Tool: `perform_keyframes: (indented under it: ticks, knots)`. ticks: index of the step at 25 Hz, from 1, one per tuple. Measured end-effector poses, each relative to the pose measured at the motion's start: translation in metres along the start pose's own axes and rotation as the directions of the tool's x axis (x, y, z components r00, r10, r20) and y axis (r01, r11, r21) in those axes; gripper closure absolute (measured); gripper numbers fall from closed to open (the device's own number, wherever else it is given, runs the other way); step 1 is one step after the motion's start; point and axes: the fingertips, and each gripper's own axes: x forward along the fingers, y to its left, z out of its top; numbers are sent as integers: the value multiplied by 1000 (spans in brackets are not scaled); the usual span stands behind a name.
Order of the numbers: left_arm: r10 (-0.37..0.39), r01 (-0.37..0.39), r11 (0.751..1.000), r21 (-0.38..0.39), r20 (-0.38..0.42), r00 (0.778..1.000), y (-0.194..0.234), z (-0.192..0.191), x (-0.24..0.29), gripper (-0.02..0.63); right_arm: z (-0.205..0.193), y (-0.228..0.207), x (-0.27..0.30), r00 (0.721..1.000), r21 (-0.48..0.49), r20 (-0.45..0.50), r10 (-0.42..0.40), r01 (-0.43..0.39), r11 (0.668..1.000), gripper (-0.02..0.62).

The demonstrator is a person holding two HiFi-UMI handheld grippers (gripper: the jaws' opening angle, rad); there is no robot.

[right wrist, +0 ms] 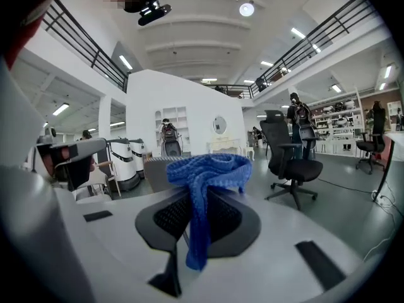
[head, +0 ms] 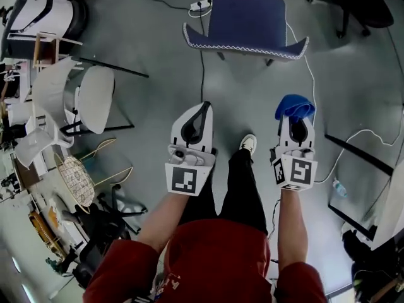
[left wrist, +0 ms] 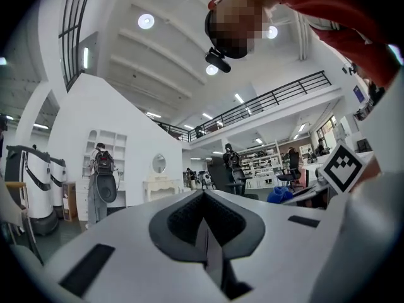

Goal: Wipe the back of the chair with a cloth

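Cloth (right wrist: 205, 169): blue, coarse open knit, matt, lying in soft folds.
Right gripper (head: 297, 124), left gripper (head: 203, 110): white plastic shells, smooth, matt with a faint sheen. Inner pads dark, finely ribbed, rubbery look.
Chair (head: 246, 14): dark blue woven upholstery, matt, with pale stitched trim along the edge.
Floor (head: 252, 87): grey, smooth, dull sheen with soft reflections.

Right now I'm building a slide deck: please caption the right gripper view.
Right gripper, tongs shut on a blue knitted cloth, with a black swivel office chair beyond.
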Motion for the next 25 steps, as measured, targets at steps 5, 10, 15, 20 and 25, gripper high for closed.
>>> perform_keyframes:
  ticks: [5,10,15,20,25]
  knots:
    - [-40,40,999,-22,-1,999,-4,-82,18,592,-87,-10,51,999,10,-44,-15,16,1000,535]
    - [-55,54,998,-44,-13,998,-1,-174,26,592,-165,-6,87,997,18,-73,-30,31,999,535]
    - [-55,53,998,-44,-51,997,3,-248,27,592,-233,-8,110,992,1,-114,-57,58,998,535]
    - [-66,61,997,-56,-101,993,0,-290,21,592,-280,-20,124,984,-4,-163,-75,75,997,535]
    - [-60,51,996,-74,-118,991,5,-298,21,592,-289,-51,162,977,4,-190,-101,104,995,535]
